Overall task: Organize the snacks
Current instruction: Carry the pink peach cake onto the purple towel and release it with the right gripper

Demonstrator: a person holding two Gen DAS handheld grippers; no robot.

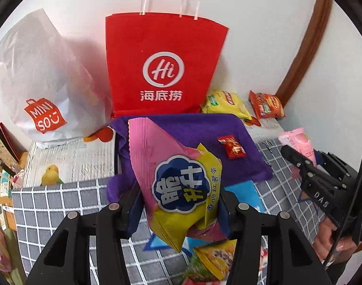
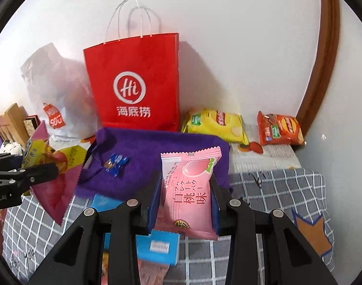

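both grippers loaded, we're over the purple cloth facing the red bag.

left wrist: our left gripper [image 1: 181, 204] is clamped on a pink-yellow chip bag [image 1: 178, 185], which blocks much of the purple cloth [image 1: 204, 130]; a red candy [image 1: 232, 147] lies on it, red paper bag [image 1: 164, 68] and white miniso bag [image 1: 45, 87] behind.
right wrist: our right gripper [image 2: 185, 194] is clamped on a pink peach snack [image 2: 190, 190]; blue candy [image 2: 116, 162] on cloth, yellow pack [image 2: 216, 125] and orange pack [image 2: 279, 129] at the wall.
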